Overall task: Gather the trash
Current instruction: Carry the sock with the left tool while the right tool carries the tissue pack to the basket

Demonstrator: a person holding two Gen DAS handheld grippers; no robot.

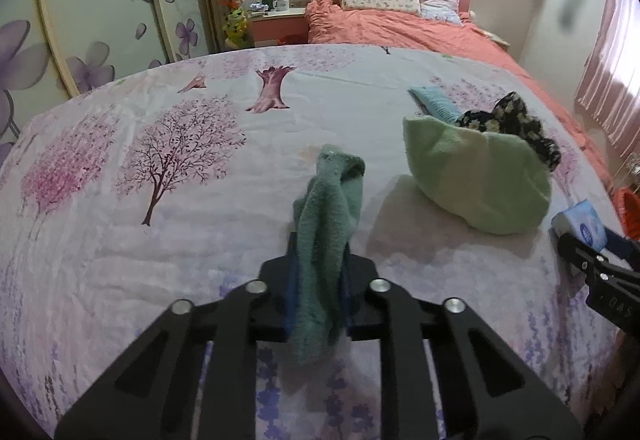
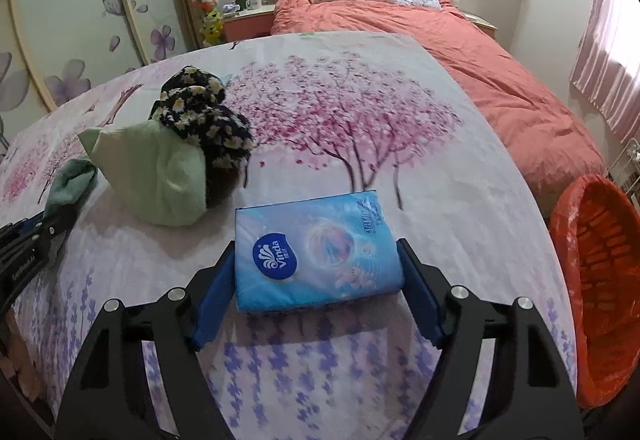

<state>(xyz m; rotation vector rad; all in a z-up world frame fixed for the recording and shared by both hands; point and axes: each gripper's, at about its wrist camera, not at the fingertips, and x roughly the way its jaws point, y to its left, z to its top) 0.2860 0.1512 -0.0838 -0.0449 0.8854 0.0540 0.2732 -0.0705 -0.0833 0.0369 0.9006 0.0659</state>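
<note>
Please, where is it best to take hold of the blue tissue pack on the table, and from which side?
Grip the tissue pack across its two short ends, coming from the near edge. It lies flat, and the right gripper already straddles it, with one blue pad at each end.

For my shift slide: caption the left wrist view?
Left gripper clamps a teal cloth above the tree-print sheet.
</note>
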